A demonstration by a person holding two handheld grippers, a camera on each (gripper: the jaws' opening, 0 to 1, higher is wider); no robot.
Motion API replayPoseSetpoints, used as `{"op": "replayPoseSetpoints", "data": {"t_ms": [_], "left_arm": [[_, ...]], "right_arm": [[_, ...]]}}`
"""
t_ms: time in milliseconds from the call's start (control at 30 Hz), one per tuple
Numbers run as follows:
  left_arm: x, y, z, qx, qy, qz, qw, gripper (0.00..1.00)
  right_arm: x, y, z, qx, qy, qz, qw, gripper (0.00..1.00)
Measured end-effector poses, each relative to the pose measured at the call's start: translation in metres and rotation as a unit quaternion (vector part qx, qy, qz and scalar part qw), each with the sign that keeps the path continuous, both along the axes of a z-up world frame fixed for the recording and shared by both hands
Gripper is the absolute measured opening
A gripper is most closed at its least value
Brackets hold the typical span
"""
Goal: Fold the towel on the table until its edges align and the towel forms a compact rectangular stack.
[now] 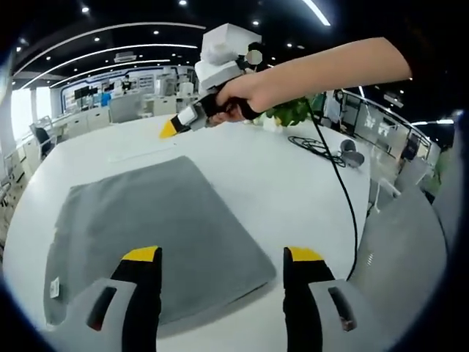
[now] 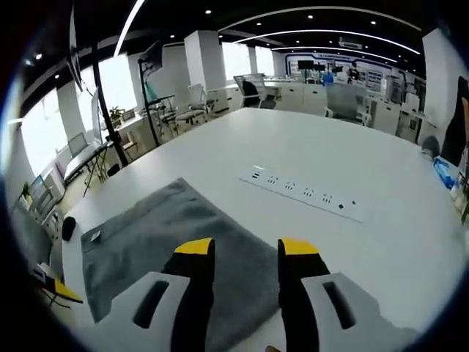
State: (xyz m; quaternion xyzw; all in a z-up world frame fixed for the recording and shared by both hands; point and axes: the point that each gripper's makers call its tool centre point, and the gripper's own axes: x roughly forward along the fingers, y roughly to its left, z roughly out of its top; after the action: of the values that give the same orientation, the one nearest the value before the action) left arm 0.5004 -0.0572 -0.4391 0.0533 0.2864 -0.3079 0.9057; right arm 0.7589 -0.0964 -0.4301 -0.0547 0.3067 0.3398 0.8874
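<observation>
My left claw (image 1: 223,258) hangs with jaws apart, gripping nothing, above the near edge of the grey towel (image 1: 154,227) lying flat on the white desk (image 1: 293,183). My right claw (image 2: 245,249), also parted and gripping nothing, hovers over the towel, short of a power strip (image 2: 304,194).

The left gripper (image 1: 223,258) rose from the bottom of the left gripper view as two black jaws with yellow tips, each on a pale grey housing with a dark slot. In the upper middle of that frame, the person's bare hand (image 1: 234,99) and sleeveless forearm gripped the right gripper (image 1: 170,130), white-bodied, black-handled, yellow-tipped. In the right gripper view, that gripper (image 2: 247,255) showed the same black jaws, yellow caps and grey slotted housings at bottom centre.
</observation>
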Motion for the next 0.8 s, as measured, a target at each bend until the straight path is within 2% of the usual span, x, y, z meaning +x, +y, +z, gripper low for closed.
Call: {"op": "replayPoseSetpoints", "data": {"t_ms": [167, 300, 367, 500, 633, 800], "left_arm": [[-0.004, -0.016, -0.005, 0.005, 0.011, -0.024, 0.9996, 0.67], [-0.009, -0.029, -0.013, 0.010, 0.024, -0.045, 0.9987, 0.62], [-0.012, -0.035, -0.015, 0.010, 0.028, -0.052, 0.9982, 0.58], [-0.016, -0.044, -0.023, 0.012, 0.037, -0.065, 0.9971, 0.57], [-0.020, -0.049, -0.028, 0.016, 0.044, -0.075, 0.9961, 0.52], [-0.027, -0.058, -0.034, 0.027, 0.052, -0.096, 0.9936, 0.44]], "right_arm": [[-0.012, -0.012, -0.004, -0.005, 0.009, -0.008, 0.9999, 0.32], [0.001, -0.022, -0.021, -0.008, 0.017, -0.014, 0.9997, 0.32], [-0.007, -0.025, -0.022, -0.008, 0.023, -0.018, 0.9995, 0.31], [-0.001, -0.032, -0.035, -0.010, 0.034, -0.023, 0.9991, 0.31], [-0.010, -0.033, -0.038, -0.011, 0.039, -0.026, 0.9989, 0.30], [-0.008, -0.036, -0.052, -0.013, 0.051, -0.031, 0.9981, 0.29]]}}
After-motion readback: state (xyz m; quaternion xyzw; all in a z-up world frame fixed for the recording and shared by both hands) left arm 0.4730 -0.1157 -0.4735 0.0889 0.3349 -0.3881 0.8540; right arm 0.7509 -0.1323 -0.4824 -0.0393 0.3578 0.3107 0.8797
